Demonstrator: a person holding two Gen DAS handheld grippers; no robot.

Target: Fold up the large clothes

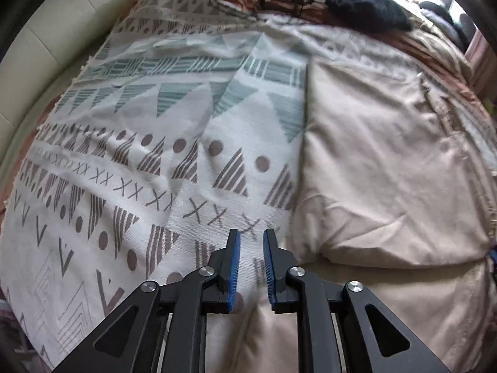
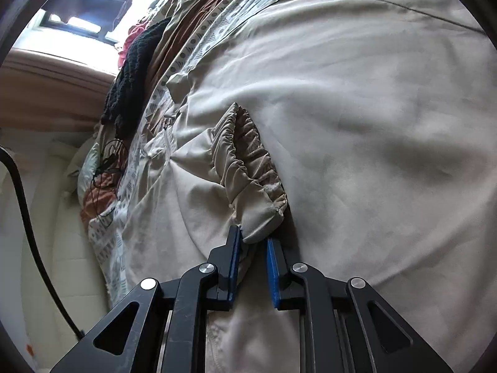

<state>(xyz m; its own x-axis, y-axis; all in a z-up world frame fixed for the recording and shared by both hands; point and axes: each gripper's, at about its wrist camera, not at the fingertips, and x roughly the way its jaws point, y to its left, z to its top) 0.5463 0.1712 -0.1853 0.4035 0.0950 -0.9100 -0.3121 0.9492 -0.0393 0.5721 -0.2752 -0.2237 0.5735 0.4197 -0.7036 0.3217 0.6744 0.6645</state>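
- The beige garment (image 1: 388, 161) runs past both views' edges.
- The left claw (image 1: 251, 239), narrowly spread, hovers empty, angled down.
- The right claw (image 2: 253, 237) has its jaws at the elastic cuff (image 2: 248, 161); whether it pinches is unclear.

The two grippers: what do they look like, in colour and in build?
Both look alike. The left gripper and the right gripper have matte black linkage arms with triangular cut-outs, round silver pivot screws, and two narrow black fingers lined with ribbed blue pads. No cables, markings or sleeves show on them.
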